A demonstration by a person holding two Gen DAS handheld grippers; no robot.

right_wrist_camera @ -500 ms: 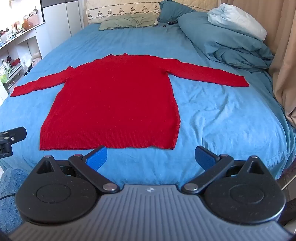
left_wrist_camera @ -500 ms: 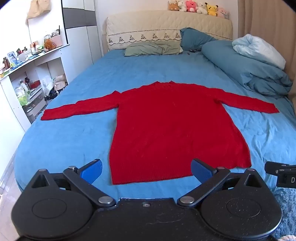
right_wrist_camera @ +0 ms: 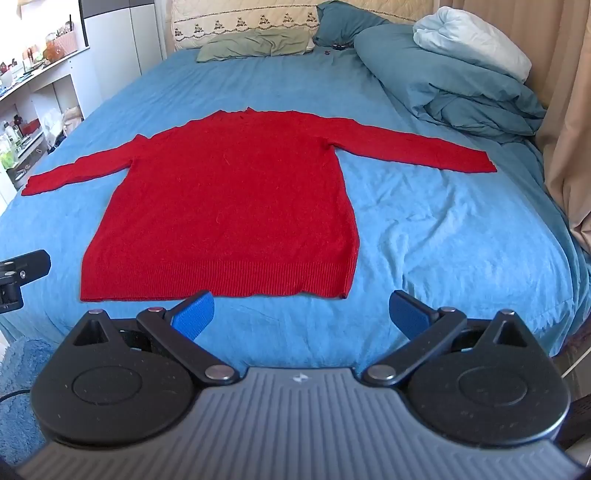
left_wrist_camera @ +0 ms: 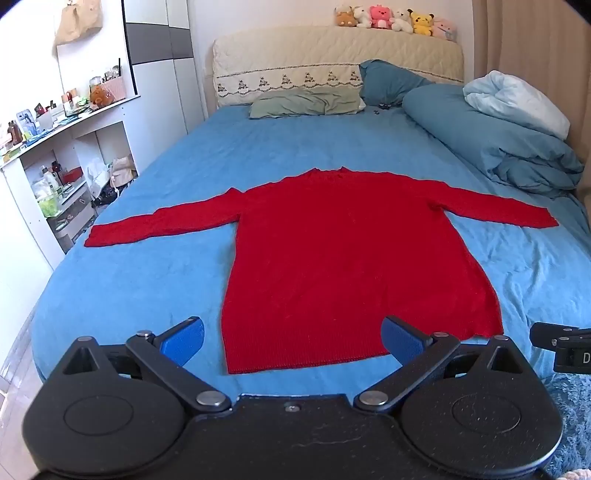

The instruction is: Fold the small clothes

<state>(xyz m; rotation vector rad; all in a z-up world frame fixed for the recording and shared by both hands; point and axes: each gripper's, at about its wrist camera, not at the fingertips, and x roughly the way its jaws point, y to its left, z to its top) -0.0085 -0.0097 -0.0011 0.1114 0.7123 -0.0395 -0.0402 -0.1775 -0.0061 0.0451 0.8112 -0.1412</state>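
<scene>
The left gripper (left_wrist_camera: 291, 341) hangs at the foot of the bed (left_wrist_camera: 147, 280), its blue fingers (left_wrist_camera: 183, 338) spread wide with nothing between them, framing the near-left part of the sweater's hem. The right gripper (right_wrist_camera: 301, 315) hovers alongside, its fingers (right_wrist_camera: 194, 314) likewise released and empty, just short of the hem. The red sweater (left_wrist_camera: 351, 266) lies flat on the blue sheet, hem toward the grippers, neck away, both sleeves stretched out sideways. Beyond it, a rumpled blue duvet (left_wrist_camera: 491, 147) is heaped on the right, with a green pillow (left_wrist_camera: 306, 103) against the headboard (left_wrist_camera: 332, 66). Plush toys (left_wrist_camera: 395, 20) line its top.
</scene>
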